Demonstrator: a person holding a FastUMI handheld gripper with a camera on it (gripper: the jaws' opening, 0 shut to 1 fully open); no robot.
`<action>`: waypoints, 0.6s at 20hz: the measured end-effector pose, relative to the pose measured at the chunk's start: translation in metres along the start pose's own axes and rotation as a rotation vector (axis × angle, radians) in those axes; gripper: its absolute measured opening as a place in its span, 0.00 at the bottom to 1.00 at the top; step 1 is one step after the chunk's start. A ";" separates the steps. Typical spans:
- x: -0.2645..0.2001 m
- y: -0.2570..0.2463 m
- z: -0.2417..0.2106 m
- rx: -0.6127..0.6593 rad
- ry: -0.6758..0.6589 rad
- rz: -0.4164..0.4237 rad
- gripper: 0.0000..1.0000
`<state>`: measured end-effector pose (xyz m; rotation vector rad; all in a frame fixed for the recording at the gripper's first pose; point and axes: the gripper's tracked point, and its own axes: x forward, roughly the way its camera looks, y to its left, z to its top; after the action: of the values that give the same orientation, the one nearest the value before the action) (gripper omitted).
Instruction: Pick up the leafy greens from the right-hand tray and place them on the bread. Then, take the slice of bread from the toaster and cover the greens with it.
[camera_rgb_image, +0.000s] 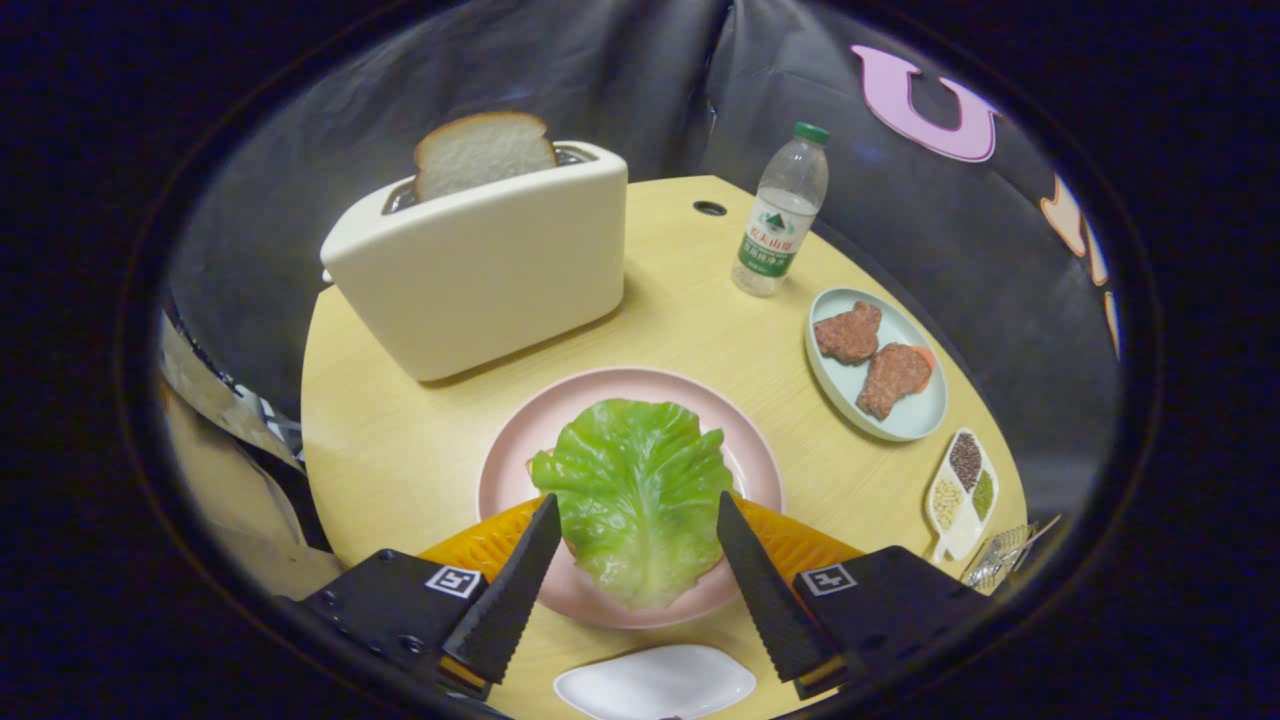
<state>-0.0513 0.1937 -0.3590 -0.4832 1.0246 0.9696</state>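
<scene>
Fingers of the gripper (632, 508) are spread wide, holding nothing. Between them lies the green leaf (636, 492) on the pink plate (520, 440) (any bread under it is hidden). Past the plate, up and to the left, stands the toaster (480, 270). Its bread slice (484, 152) pokes up tall, pale and soft-looking.
</scene>
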 end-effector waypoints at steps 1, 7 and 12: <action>-0.006 0.002 0.009 0.018 -0.015 -0.017 0.99; -0.037 0.018 0.062 0.133 -0.113 -0.077 0.99; -0.053 0.054 0.119 0.220 -0.169 -0.050 0.99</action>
<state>-0.0481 0.2854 -0.2520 -0.2386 0.9486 0.8272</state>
